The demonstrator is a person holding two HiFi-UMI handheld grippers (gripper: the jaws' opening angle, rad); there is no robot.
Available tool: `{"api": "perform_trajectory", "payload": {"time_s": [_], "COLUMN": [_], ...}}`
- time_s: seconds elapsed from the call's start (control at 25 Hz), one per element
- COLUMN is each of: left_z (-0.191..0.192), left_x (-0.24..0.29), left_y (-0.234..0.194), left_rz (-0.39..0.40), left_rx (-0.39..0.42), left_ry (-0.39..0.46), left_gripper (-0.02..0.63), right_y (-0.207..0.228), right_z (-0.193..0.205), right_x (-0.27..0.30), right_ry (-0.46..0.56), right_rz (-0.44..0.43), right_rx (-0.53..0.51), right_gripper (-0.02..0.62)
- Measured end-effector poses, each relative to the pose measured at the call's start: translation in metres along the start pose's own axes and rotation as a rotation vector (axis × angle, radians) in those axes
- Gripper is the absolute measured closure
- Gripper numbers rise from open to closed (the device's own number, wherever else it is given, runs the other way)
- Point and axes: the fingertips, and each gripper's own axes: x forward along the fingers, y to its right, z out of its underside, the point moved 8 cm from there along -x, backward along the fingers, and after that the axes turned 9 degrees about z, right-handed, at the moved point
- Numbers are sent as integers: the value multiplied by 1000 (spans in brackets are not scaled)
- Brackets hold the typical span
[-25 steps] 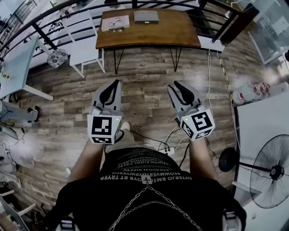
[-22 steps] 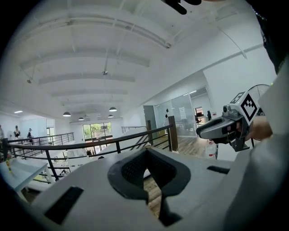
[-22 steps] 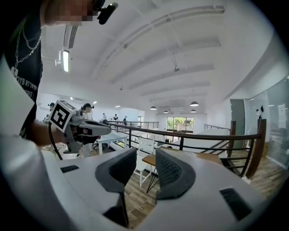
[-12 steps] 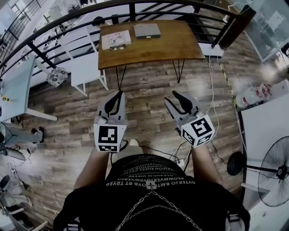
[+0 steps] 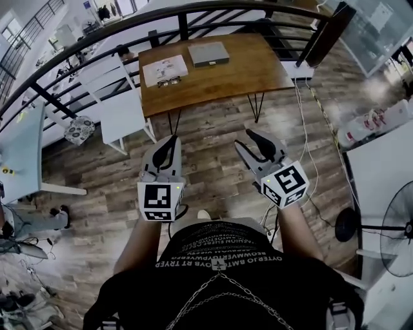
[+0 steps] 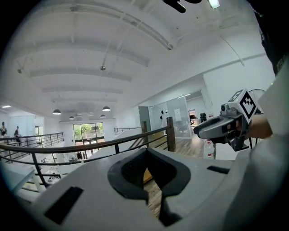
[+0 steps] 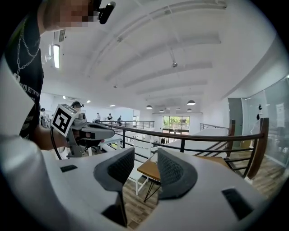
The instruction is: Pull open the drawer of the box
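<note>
A flat grey box (image 5: 208,53) lies on the far part of a wooden table (image 5: 258,64), beside papers and a pair of glasses (image 5: 164,69); I cannot make out its drawer from here. Both grippers hang in the air over the wooden floor, well short of the table. In the head view my left gripper (image 5: 170,138) has its tips together and holds nothing; its own view shows the left gripper (image 6: 145,151) closed at the tips too. My right gripper (image 5: 249,140) points at the table. Its jaws are opening, and the right gripper (image 7: 145,154) has nothing between its ridged pads.
A white chair (image 5: 122,113) stands at the table's left front. A dark railing (image 5: 193,9) runs behind the table. Cables (image 5: 303,109) trail on the floor at the right, near a white surface (image 5: 387,167) and a standing fan (image 5: 393,229).
The table has come nearer and lower in the head view as the person moves toward it. The right gripper's jaws have spread wider. The left gripper stays closed.
</note>
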Motion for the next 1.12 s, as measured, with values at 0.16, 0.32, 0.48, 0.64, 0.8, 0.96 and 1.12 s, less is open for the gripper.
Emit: {"api": "perform_trajectory", "payload": {"time_s": [0.16, 0.32, 0.48, 0.64, 0.8, 0.96, 1.12], "left_z": [8, 15, 14, 14, 13, 10, 6], "left_x": [4, 9, 13, 15, 22, 23, 29], "left_y": [-24, -25, -20, -17, -22, -29, -38], "left_rz": [24, 60, 79, 82, 75, 25, -18], "left_rx": [-2, -34, -44, -44, -34, -42, -53], "left_ry": [-1, 21, 28, 22, 6, 20, 48], "left_gripper": [600, 600, 600, 600, 600, 600, 600], "right_y": [-10, -13, -10, -9, -3, 6, 16], "right_z": [-3, 3, 3, -2, -1, 1, 3], "right_x": [16, 15, 5, 3, 18, 32, 47], "right_ry": [-15, -51, -59, -46, -29, -17, -15], "right_rz": [25, 28, 45, 39, 19, -18, -32], "right_rx": [-1, 31, 38, 39, 45, 44, 31], "right_gripper": [442, 442, 442, 442, 442, 443, 445]}}
